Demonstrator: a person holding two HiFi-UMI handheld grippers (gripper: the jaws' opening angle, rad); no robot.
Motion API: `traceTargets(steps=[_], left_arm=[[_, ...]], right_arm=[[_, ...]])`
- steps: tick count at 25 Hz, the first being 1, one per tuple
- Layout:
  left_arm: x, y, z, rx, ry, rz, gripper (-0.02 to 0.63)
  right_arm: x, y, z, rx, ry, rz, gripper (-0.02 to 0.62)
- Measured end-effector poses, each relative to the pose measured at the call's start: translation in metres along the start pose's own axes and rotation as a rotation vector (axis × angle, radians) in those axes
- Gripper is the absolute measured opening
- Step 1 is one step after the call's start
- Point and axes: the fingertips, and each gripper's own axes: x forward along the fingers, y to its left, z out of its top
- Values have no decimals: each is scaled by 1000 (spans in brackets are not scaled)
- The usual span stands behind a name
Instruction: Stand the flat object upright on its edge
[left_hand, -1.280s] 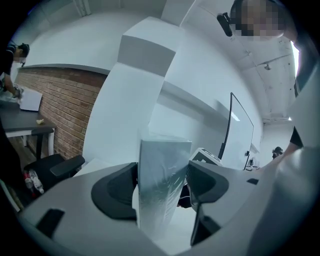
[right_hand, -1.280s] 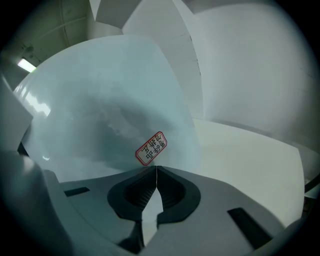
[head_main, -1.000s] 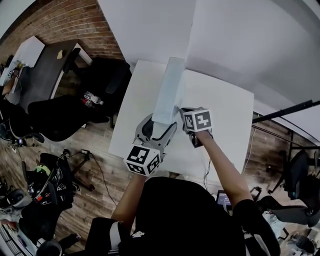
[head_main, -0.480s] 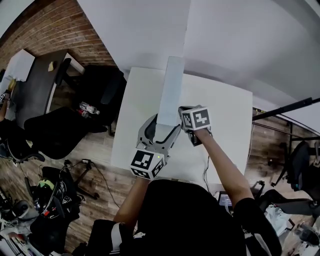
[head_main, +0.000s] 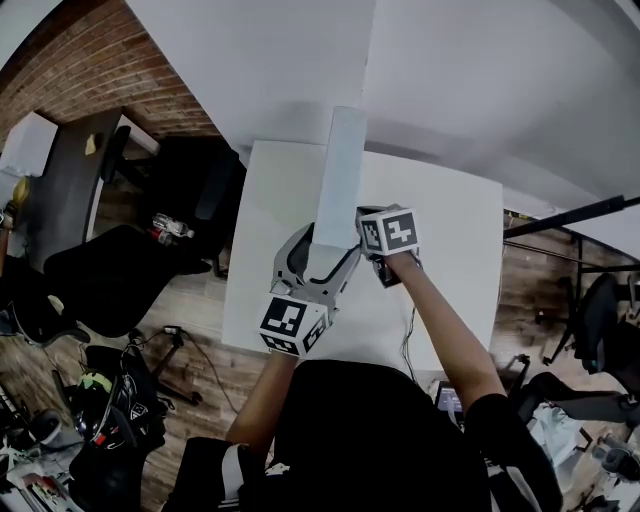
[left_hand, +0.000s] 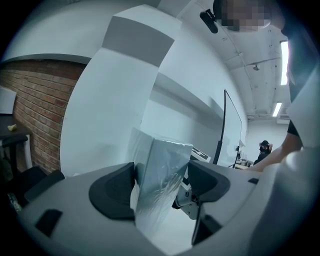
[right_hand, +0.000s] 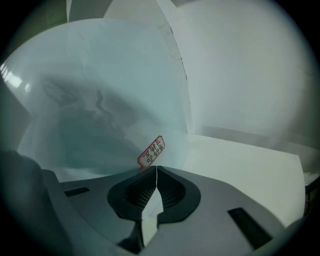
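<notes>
A flat pale grey-blue box (head_main: 340, 180) in clear wrap stands on its narrow end on the white table (head_main: 450, 230), rising towards the wall. My left gripper (head_main: 320, 262) straddles its lower part. In the left gripper view the box (left_hand: 162, 175) sits between the wide jaws, close against the left pad (left_hand: 117, 187), with a gap to the right pad (left_hand: 207, 182). My right gripper (head_main: 365, 228) is at the box's lower right side. In the right gripper view it (right_hand: 156, 169) is shut, pinching the wrapped box (right_hand: 100, 110) just below a red label (right_hand: 151, 151).
Black office chairs (head_main: 190, 200) and a dark desk (head_main: 70, 170) stand left of the table on the wooden floor. Bags and gear (head_main: 100, 400) lie at the lower left. A black pole (head_main: 570, 215) runs at the right. A white wall backs the table.
The box has tipped from a slight lean to nearly vertical. Both grippers stayed at its base, and the left jaws stand a little wider round it.
</notes>
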Motion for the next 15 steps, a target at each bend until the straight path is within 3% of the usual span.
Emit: traceTargets(steps=[15], left_arm=[[38,26,12,20,-2,-11,328]], right_arm=[[22,-20,36,28,-20,7,41]])
